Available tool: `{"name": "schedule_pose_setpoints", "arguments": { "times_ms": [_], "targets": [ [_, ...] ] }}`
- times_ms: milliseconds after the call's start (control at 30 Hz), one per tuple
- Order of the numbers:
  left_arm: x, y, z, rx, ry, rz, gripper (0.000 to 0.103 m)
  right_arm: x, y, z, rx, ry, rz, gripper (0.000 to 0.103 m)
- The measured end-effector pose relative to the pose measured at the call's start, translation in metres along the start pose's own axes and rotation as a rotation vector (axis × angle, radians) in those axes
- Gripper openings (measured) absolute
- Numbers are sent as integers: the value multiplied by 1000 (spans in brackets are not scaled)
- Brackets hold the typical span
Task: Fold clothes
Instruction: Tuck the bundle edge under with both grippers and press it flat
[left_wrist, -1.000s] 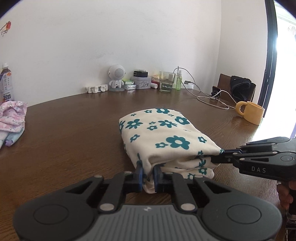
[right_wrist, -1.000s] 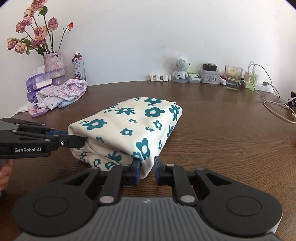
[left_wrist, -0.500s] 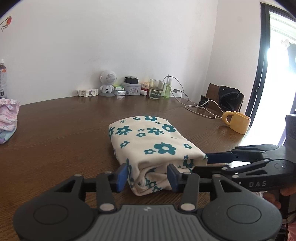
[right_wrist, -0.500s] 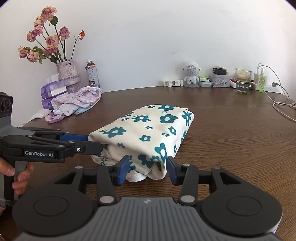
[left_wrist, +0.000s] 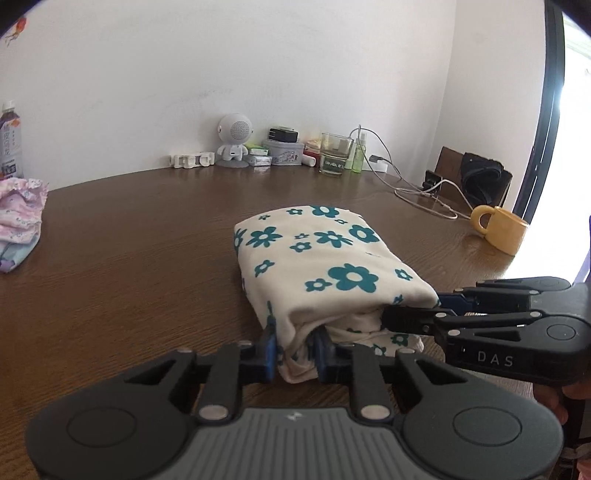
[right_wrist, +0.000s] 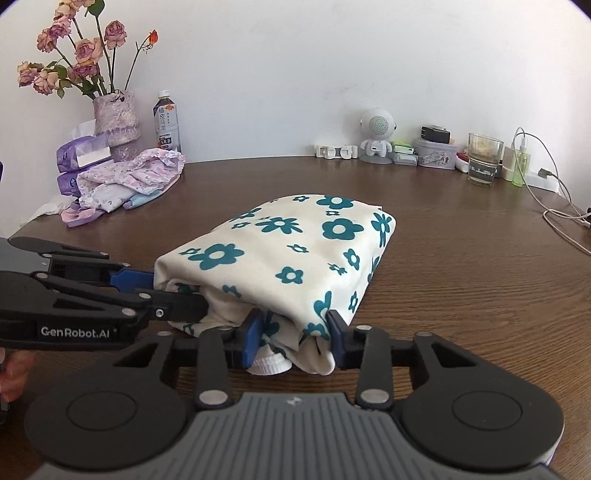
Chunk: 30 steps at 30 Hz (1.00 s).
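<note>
Both sets of jaws, spread wide around the bundle's near end half a second ago, are closing again. Between the left gripper's (left_wrist: 295, 354) blue pads sits a bunched corner of the cream folded garment with teal flowers (left_wrist: 325, 266), pressed on both sides. The right gripper (right_wrist: 293, 338) has the other near corner between its pads, which touch the cloth. Ahead of both, the bundle lies on the dark brown wooden table (left_wrist: 129, 266), bare wood open around it. Farther left sits a pink floral clothes pile (right_wrist: 125, 181); off right, a yellow mug (left_wrist: 500, 230).
</note>
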<state>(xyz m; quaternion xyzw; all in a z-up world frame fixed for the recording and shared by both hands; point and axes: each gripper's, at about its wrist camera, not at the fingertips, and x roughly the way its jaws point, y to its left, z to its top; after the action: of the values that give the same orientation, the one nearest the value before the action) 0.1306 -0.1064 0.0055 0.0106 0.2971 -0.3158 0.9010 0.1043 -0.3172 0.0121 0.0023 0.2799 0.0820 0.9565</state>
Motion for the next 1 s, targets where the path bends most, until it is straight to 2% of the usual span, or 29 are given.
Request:
{"name": "schedule_pose_setpoints", "arguments": {
  "times_ms": [133, 200, 267, 400, 600, 633, 700, 733, 767, 867, 1000],
  "targets": [
    [-9, 2, -2, -21, -35, 3, 20, -4, -10, -4, 44, -4, 9, 13],
    [-10, 2, -1, -9, -37, 9, 12, -5, -14, -6, 62, -4, 11, 11],
    [-10, 1, -1, 0, -39, 14, 9, -5, -18, -7, 85, -2, 16, 5],
    [-9, 8, -2, -51, -25, -3, 8, -4, -25, -9, 125, 3, 26, 4],
    [-11, 12, -1, -73, -32, -14, 10, -4, -28, -10, 154, 9, 49, 5],
    [-14, 14, -1, -82, -38, -29, 16, -5, -30, -10, 165, 10, 56, 6],
    [-22, 15, -1, -91, -51, -60, 43, -10, -36, -10, 204, 10, 95, 16],
    [-28, 14, 1, -85, -72, -66, 64, -16, -39, -10, 225, 4, 121, 33],
    [-34, 14, 2, -80, -92, -71, 72, -21, -43, -11, 246, -2, 147, 51],
    [-40, 15, 12, -101, -120, -91, 74, -32, -56, -8, 325, -46, 187, 57],
    [-18, 21, 29, -169, -65, -51, 72, -16, -71, 3, 460, -44, 196, 58]
  ]
}}
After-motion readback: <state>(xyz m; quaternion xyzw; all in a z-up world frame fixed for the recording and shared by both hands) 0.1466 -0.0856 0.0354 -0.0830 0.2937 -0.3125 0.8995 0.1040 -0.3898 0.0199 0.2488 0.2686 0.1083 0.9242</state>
